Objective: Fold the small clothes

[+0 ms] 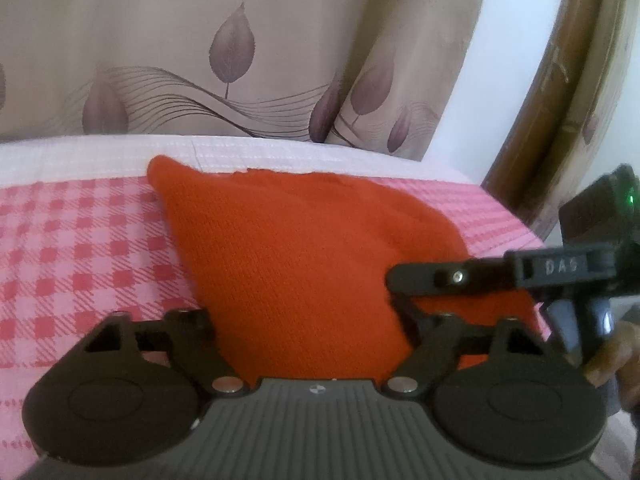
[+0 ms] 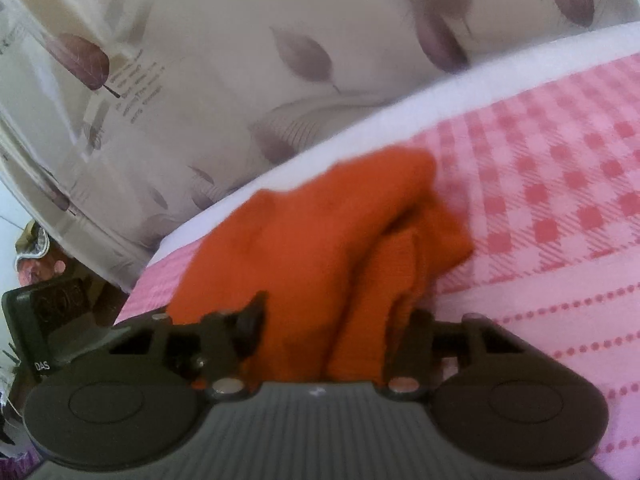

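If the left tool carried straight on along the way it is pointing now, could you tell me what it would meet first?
Most likely the orange cloth: it already lies between the left tool's fingers and fills the path ahead. Beyond it come the pink checked cover and the leaf-print curtain, though depth is hard to judge.

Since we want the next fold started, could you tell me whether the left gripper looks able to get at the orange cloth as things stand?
Probably yes: the orange cloth already lies between the left gripper's fingers on the pink checked cover. The right gripper reaches in beside it at the cloth's right edge, so the two are crowded there.
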Available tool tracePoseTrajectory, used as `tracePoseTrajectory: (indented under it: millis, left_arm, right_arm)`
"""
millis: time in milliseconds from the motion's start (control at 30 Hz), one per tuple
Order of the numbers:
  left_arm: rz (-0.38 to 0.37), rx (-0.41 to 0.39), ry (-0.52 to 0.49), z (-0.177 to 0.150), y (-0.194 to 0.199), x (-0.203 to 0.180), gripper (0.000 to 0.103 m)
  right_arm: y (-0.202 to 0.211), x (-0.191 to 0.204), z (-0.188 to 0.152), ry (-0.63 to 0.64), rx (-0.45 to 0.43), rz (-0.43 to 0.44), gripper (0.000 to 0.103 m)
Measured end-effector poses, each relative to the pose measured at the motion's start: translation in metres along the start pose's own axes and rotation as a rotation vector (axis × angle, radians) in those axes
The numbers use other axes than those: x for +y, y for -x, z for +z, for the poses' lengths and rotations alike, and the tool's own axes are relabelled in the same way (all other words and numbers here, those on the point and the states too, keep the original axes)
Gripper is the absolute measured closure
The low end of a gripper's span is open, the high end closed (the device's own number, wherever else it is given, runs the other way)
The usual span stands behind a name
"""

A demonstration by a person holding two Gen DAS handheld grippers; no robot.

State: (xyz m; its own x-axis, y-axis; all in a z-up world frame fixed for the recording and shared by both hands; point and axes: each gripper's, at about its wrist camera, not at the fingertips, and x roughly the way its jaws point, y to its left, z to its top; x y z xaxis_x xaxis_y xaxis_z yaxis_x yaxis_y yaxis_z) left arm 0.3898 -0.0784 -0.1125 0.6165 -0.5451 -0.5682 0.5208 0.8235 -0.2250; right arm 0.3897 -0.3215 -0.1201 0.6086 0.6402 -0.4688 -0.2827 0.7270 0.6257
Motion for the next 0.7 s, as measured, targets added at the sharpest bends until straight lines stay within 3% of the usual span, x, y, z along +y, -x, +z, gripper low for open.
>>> tracePoseTrajectory:
  millis: [67, 233, 433, 700]
  left_arm:
    - [-0.025, -0.006, 0.023, 0.001, 0.003, 0.006, 0.048]
    - [-0.033, -0.027, 0.073, -0.003, 0.019, 0.009, 0.061]
    - [-0.003, -0.036, 0.062, -0.01, 0.07, 0.0, 0.063]
    - [0.064, -0.033, 0.066, -0.03, 0.17, -0.008, 0.063]
  right_arm:
    - [-0.002, 0.002, -0.002, -0.019, -0.002, 0.018, 0.059]
    - [0.001, 0.013, -0.014, -0.083, -0.058, 0.04, 0.062]
    - [0.017, 0.044, -0.035, -0.132, -0.094, 0.098, 0.063]
    - [0.045, 0.112, -0.079, -0.152, -0.111, 0.206, 0.063]
